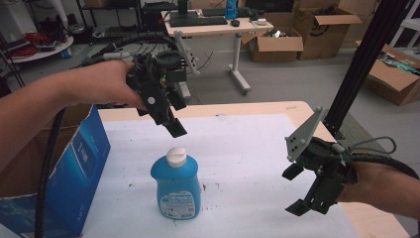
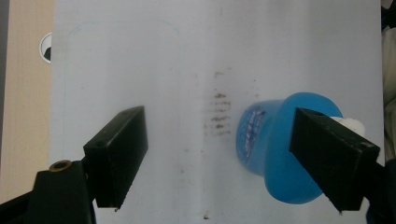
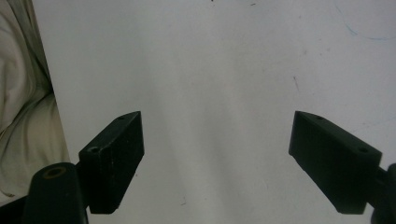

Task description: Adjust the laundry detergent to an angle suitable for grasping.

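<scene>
A blue bottle (image 1: 177, 191) with a white cap (image 1: 176, 156) stands upright on the white sheet (image 1: 247, 148) covering the table. My left gripper (image 1: 177, 116) hangs just above and behind the cap, pointing down, open with nothing between its jaws. In the left gripper view the bottle (image 2: 264, 144) lies below, partly hidden behind the right-hand jaw, while the left gripper (image 2: 217, 154) has only bare sheet in its gap. My right gripper (image 1: 295, 190) hovers open near the table's right front, well apart from the bottle. The right gripper (image 3: 217, 154) looks down on plain white sheet (image 3: 224, 70).
A blue cardboard box (image 1: 81, 168) stands at the table's left edge, close to the bottle. A black frame post (image 1: 356, 64) rises past the right rear corner. Pale cloth (image 3: 23, 116) lies beside the sheet in the right gripper view. A desk (image 1: 218, 25) and cartons stand beyond.
</scene>
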Available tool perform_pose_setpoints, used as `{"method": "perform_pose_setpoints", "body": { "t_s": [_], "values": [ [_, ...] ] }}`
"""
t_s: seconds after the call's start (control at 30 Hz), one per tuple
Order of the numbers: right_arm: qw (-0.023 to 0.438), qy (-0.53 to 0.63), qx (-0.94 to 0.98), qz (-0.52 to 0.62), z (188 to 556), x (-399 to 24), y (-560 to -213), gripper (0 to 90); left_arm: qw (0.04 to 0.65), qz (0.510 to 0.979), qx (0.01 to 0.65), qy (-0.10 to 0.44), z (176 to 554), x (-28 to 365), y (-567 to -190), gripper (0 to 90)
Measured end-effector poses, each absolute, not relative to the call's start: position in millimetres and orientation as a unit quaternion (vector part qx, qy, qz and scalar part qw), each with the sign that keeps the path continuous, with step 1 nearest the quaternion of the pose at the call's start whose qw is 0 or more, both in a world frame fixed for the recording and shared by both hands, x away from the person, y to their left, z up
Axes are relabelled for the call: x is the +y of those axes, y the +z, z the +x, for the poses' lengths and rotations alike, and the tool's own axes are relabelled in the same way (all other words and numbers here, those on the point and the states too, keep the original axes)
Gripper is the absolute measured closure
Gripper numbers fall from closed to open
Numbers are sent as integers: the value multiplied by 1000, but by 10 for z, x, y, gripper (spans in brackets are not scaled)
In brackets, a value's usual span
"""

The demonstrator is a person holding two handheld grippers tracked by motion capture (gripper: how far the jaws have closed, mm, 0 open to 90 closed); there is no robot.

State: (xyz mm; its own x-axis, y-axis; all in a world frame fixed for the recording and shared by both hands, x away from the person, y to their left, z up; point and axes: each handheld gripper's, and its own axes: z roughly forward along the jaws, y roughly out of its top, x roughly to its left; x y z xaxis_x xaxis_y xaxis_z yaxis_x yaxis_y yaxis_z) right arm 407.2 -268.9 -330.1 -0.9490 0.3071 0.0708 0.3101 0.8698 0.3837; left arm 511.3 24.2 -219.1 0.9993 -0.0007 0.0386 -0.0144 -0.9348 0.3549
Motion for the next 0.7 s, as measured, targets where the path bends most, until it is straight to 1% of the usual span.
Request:
{"method": "perform_pose_setpoints", "body": {
  "t_s": [0.3, 0.43, 0.7],
  "values": [
    [4, -201, -967, -157, 4091, -2701, -3284, 181, 191, 981, 0, 20, 5084, 272, -2121, 202],
    [5, -202, -967, -157, 4087, -2697, -3287, 181, 212, 977, 1, 20, 4998, 318, -1965, 202],
    [1, -202, -967, -155, 4063, -2690, -3281, 181, 218, 976, -15, 14, 4805, 325, -1839, 194]
  ]
}}
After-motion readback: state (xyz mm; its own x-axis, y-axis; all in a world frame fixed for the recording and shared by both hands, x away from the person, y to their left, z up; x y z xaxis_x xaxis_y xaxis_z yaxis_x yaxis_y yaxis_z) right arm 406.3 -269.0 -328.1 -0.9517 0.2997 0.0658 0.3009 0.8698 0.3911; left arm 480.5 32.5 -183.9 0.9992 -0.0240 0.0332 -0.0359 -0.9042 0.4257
